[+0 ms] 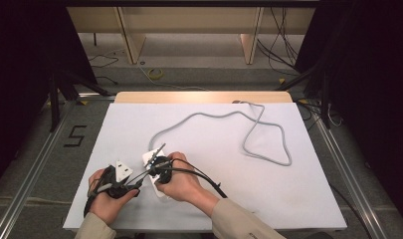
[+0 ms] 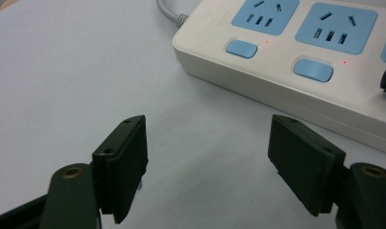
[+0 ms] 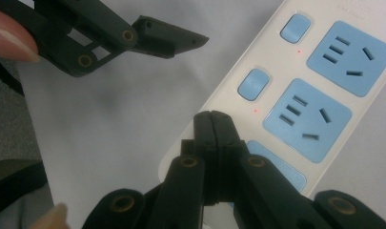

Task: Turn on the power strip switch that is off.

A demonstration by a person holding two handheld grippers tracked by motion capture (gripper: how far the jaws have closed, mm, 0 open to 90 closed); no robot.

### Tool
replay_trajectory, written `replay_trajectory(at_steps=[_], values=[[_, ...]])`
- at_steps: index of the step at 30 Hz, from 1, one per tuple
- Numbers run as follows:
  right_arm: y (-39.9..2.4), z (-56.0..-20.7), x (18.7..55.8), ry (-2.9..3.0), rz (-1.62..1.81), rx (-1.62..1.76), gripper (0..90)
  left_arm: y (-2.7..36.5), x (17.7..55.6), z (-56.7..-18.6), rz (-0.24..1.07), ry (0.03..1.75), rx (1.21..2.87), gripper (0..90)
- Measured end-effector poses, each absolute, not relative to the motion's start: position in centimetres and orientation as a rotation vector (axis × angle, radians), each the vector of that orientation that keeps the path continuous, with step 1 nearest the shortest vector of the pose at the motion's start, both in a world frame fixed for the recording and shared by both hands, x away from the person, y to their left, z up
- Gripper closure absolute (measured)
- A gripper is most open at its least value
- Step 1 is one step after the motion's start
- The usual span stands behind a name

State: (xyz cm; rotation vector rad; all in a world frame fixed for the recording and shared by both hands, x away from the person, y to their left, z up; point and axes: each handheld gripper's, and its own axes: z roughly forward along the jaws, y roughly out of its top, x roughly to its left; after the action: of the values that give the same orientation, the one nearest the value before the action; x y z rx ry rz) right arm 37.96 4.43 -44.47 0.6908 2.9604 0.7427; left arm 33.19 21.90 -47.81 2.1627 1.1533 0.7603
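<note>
A white power strip (image 1: 150, 158) with blue sockets (image 3: 307, 119) and blue switches (image 2: 241, 48) lies on the white sheet (image 1: 214, 189); small red lights glow beside two switches. Its grey cable (image 1: 249, 134) loops off to the far right. My right gripper (image 3: 213, 119) is shut with nothing in it, its tips over the strip's edge in line with the row of switches (image 3: 253, 84). In the high view it (image 1: 156, 168) stands over the strip. My left gripper (image 2: 207, 162) stands open and empty over bare sheet just beside the strip (image 2: 286, 62). One of its fingers (image 3: 167, 42) shows in the right gripper view.
The sheet covers a wooden table whose far edge (image 1: 204, 97) shows. On the floor beyond are loose cables (image 1: 156, 73), wooden furniture legs (image 1: 132, 45) and a taped figure 5 (image 1: 75, 135). Metal rails (image 1: 32, 164) run along both sides.
</note>
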Motion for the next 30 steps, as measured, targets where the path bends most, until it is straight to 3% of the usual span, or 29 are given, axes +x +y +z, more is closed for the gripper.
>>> replay_trajectory(at_steps=[30], values=[[4.4,-44.57,38.09,2.965,0.751,0.698,90.0,21.87,33.17,-47.83,0.759,1.154,2.162,29.4]])
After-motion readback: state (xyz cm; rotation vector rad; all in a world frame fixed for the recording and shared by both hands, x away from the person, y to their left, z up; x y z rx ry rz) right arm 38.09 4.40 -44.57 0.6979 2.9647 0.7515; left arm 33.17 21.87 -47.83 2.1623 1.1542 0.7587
